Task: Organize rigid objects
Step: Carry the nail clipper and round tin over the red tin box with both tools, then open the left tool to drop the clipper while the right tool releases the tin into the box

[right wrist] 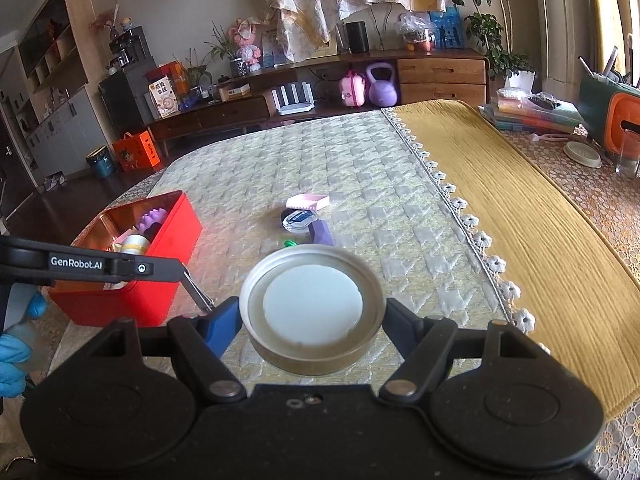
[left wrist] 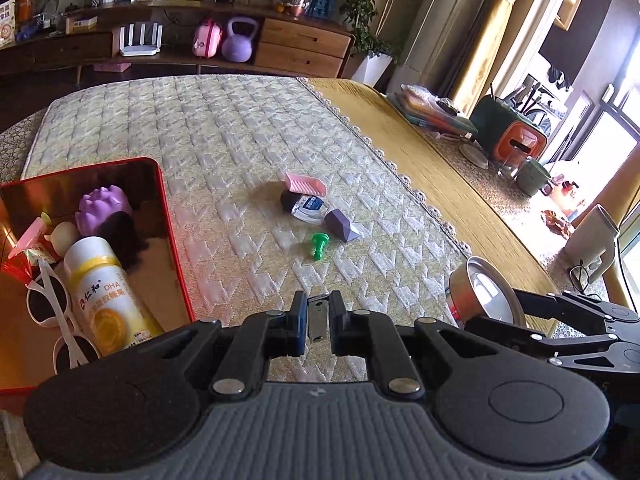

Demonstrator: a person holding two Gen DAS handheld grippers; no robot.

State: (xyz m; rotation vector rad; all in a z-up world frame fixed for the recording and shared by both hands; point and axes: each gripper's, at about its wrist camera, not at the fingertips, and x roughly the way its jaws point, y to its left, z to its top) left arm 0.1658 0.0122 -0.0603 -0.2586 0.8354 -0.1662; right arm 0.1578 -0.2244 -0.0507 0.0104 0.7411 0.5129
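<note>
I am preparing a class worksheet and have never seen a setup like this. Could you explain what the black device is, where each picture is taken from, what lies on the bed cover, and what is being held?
There is no robot: a person holds hand-operated tongs, one in each hand, each with a camera looking along its fingers.

The left-hand view shows the left tongs shut on a small metal piece. The right-hand view shows the right tongs gripping a round metal lid.

On the quilted cover lie a pink comb-like piece, a small round jar, a purple block and a green peg. A red tin already holds a white bottle, sunglasses and a purple toy.
</note>
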